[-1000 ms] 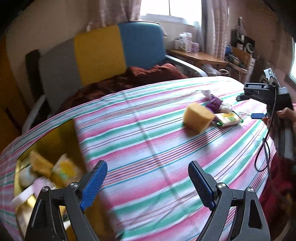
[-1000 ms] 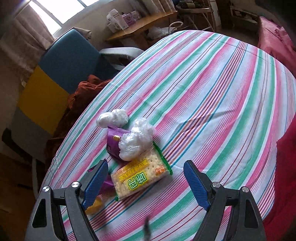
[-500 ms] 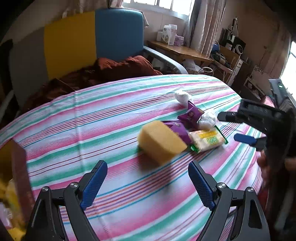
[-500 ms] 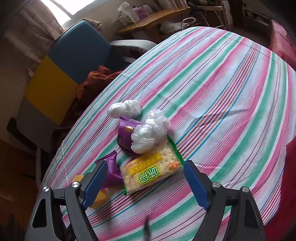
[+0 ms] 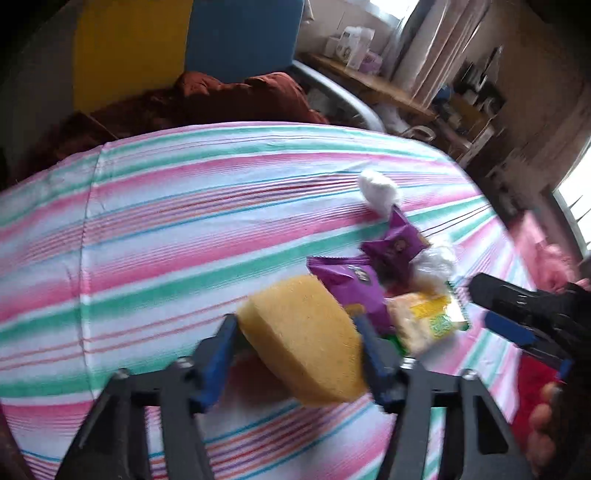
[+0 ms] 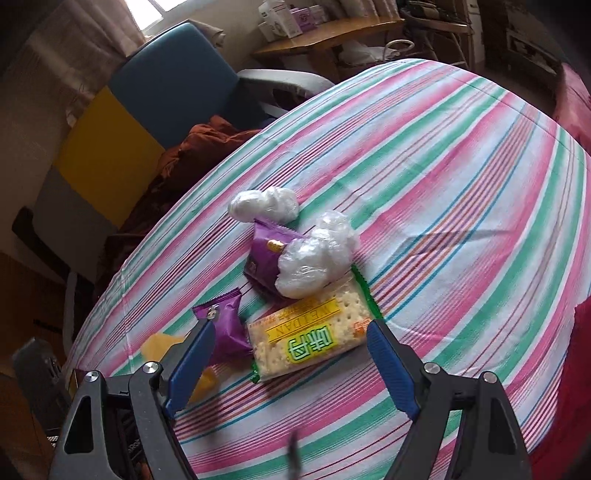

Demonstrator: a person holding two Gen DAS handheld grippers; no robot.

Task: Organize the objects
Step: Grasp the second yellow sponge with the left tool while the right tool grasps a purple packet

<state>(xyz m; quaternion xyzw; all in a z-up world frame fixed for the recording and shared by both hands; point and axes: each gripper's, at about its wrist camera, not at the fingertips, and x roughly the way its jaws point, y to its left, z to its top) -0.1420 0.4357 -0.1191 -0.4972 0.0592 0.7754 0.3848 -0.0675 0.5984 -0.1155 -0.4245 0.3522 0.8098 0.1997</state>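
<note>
A yellow sponge (image 5: 303, 339) lies on the striped tablecloth (image 5: 184, 240). My left gripper (image 5: 295, 328) is closing on it, and both blue pads touch its sides. Just right of the sponge is a pile: two purple snack packets (image 5: 347, 284) (image 5: 395, 243), a cracker packet (image 5: 424, 321) and two white plastic wads (image 5: 376, 188). My right gripper (image 6: 288, 328) hangs open over the cracker packet (image 6: 310, 339) without touching it. A purple packet (image 6: 225, 325) sits by its left finger, and the sponge (image 6: 159, 345) peeks out behind that finger.
A blue, yellow and grey armchair (image 5: 166, 48) with a brown cloth (image 5: 221, 99) on it stands behind the table. A wooden desk (image 6: 325, 29) with boxes is at the back. A hand (image 5: 546, 424) holds the right gripper at the table's right edge.
My left gripper swung right and down from the box at the table's left to the sponge, and its jaws narrowed around it. The right gripper edged closer to the cracker packet.
</note>
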